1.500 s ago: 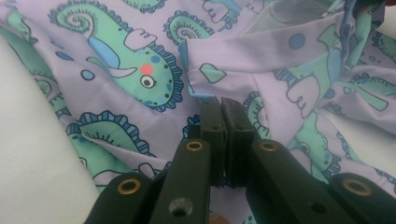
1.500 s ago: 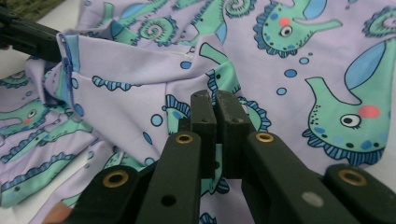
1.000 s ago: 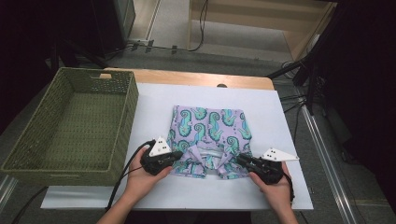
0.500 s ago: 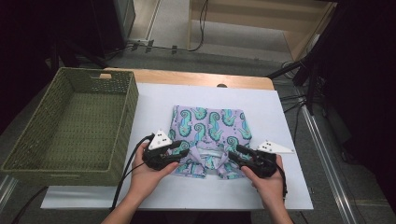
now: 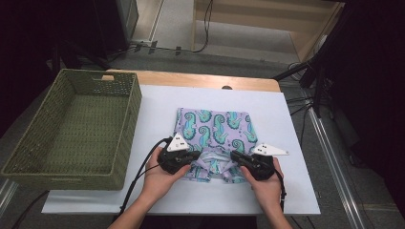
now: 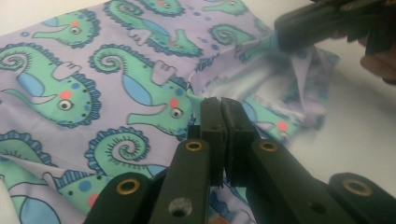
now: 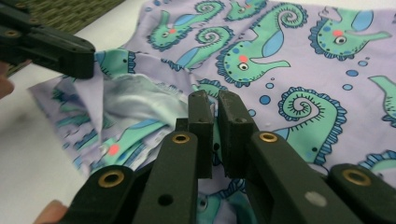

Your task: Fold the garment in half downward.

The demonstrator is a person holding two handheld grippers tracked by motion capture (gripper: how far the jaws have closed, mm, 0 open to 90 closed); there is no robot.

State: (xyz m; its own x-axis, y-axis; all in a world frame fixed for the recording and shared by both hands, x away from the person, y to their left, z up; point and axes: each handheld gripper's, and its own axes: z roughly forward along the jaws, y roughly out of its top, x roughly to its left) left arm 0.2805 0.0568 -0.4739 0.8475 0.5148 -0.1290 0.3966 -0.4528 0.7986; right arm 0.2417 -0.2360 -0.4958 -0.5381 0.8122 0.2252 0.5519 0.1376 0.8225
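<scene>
The left gripper view shows the left gripper (image 6: pixel 219 105) with its two black jaws just closed and pressed together on a raised fold of the seahorse-print cloth (image 6: pixel 116 79), pinched at the tips. In the right gripper view the right gripper (image 7: pixel 217 100) is seen in the same state, its jaws having just closed on a fold of the cloth (image 7: pixel 299 56) at the near edge, with a thin strip of fabric caught between the pads. In the high view the left gripper (image 5: pixel 193 156) is held at the near left part of the cloth (image 5: pixel 215 126) and the right gripper (image 5: pixel 235 156) at the near right part, the two set close together with bunched fabric between them. Each gripper is carried by a hand (image 5: pixel 160 179) entering from the near side, the other hand (image 5: pixel 267 186) on the right. The cloth is laid flat on the white table (image 5: pixel 157 102), near its middle. A green woven basket (image 5: pixel 122 129) is placed at the left, well apart from the cloth.
</scene>
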